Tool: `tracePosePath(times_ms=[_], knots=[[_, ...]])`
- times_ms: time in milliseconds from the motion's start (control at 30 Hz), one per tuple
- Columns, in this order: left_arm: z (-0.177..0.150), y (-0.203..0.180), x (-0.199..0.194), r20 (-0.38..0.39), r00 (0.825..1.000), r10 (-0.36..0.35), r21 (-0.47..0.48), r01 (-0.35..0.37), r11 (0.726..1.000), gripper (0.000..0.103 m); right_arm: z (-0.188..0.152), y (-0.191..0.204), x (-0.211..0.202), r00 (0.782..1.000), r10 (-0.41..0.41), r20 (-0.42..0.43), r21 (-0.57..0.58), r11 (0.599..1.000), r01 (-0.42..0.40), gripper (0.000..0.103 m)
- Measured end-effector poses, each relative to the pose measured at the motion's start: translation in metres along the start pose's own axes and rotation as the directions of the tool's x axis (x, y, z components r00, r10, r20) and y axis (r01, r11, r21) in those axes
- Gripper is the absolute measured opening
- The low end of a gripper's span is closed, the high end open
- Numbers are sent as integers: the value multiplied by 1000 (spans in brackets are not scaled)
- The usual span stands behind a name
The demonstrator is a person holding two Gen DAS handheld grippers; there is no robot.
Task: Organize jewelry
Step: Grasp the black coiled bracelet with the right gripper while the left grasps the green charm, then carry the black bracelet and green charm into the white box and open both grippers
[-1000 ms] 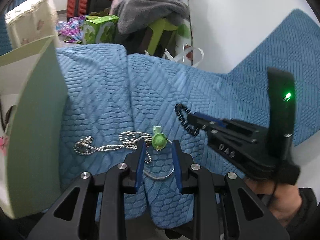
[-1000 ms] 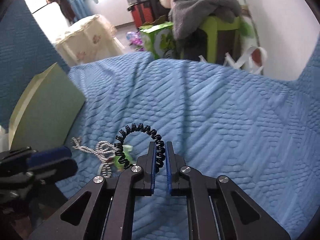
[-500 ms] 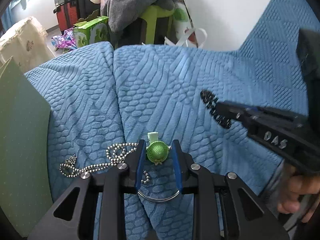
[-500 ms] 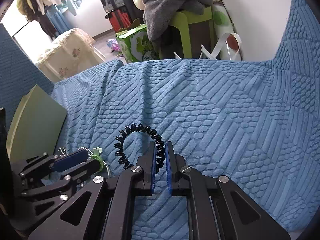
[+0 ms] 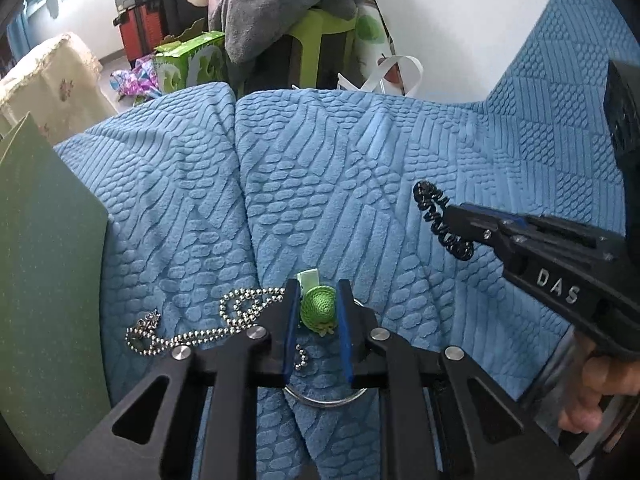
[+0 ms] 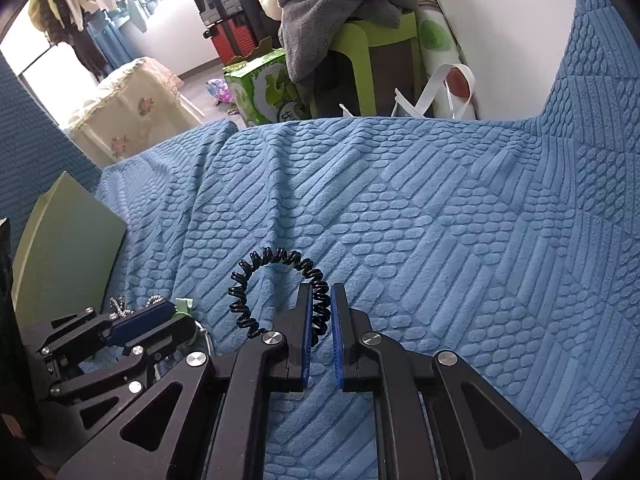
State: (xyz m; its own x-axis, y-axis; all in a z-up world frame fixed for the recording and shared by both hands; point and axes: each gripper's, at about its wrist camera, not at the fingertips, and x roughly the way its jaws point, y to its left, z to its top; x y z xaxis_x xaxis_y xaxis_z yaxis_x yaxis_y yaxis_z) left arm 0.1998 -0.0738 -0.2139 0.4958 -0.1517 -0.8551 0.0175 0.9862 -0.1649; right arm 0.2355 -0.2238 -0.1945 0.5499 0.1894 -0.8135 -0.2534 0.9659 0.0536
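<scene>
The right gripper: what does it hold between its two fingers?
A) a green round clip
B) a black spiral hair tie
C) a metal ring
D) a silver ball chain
B: in the right wrist view the right gripper is closed on the black spiral hair tie, whose loop stands up above the blue cover.

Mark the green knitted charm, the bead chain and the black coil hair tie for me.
green knitted charm [image 5: 318,307]: left wrist view, on its round woven body.
bead chain [image 5: 200,335]: left wrist view, on the straight run of beads.
black coil hair tie [image 6: 276,257]: right wrist view, on the loop's top.
</scene>
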Motion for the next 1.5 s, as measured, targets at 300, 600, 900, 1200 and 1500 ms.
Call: tracePosePath(times_ms=[300, 600, 900, 1200, 1500], knots=[[16, 12, -49, 50, 996, -80, -47, 82, 996, 18, -4, 8, -31, 1000, -1, -13, 21, 1000, 1, 7], [46, 28, -144, 182, 974, -131, -39, 140, 989, 18, 24, 47, -110, 996, -12, 84, -9, 1000, 13, 7], [63, 64, -234, 336, 939, -76, -45, 97, 994, 18, 68, 119, -184, 969, 33, 243, -110, 994, -6, 7], [46, 125, -263, 394, 919, -9, -94, 50, 994, 18, 79, 193, -174, 960, 107, 259, -212, 976, -52, 7], [18, 179, -235, 344, 937, 56, -150, -4, 989, 18, 58, 246, -109, 981, 133, 139, -281, 956, -90, 7]])
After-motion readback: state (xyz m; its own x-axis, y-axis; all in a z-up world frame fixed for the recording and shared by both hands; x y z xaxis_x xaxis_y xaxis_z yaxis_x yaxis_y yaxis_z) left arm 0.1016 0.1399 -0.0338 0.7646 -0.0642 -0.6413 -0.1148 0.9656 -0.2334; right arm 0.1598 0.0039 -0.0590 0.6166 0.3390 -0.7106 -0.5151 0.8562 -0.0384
